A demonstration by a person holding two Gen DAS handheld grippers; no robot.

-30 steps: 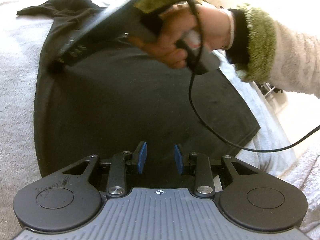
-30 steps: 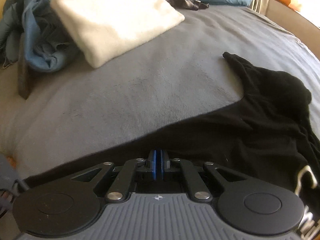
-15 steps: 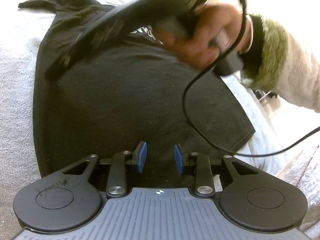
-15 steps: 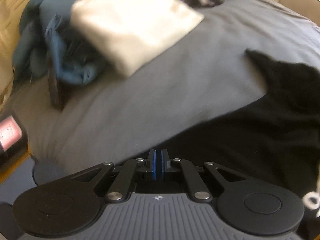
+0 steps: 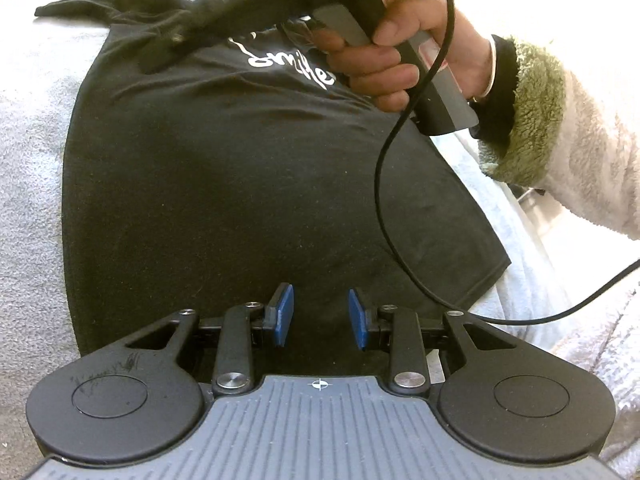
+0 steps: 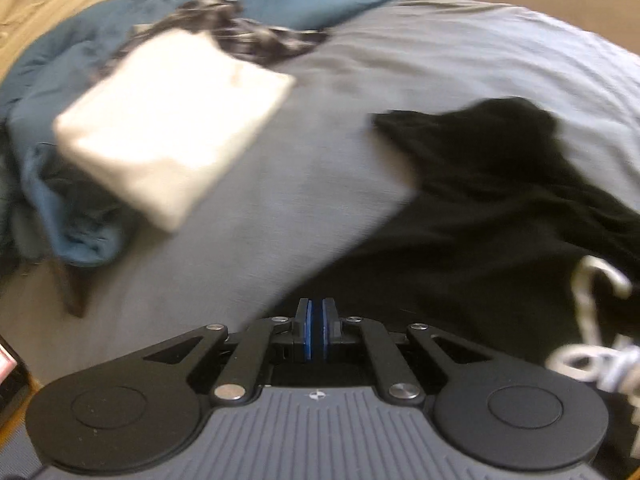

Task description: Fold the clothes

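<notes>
A black T-shirt (image 5: 260,184) with white lettering (image 5: 288,64) lies spread on a grey blanket (image 5: 32,140). My left gripper (image 5: 320,314) hovers over the hem, open, with nothing between its blue pads. A hand (image 5: 384,68) holds my right gripper (image 5: 156,54) above the shirt's far left side, just below the sleeve (image 5: 120,0). In the right wrist view, which is blurred, that gripper (image 6: 316,316) is shut at the edge of the shirt (image 6: 500,208). I cannot tell whether cloth is pinched between its pads.
A folded white garment (image 6: 172,128) rests on a heap of blue clothes (image 6: 80,236) at the far left of the blanket (image 6: 340,100), with a plaid cloth (image 6: 248,36) behind it. A black cable (image 5: 380,184) hangs from the right gripper across the shirt.
The right gripper has moved from the shirt's left edge up and inward toward the lettering, rolling as it went. The lettering now shows. The left gripper has stayed put.
</notes>
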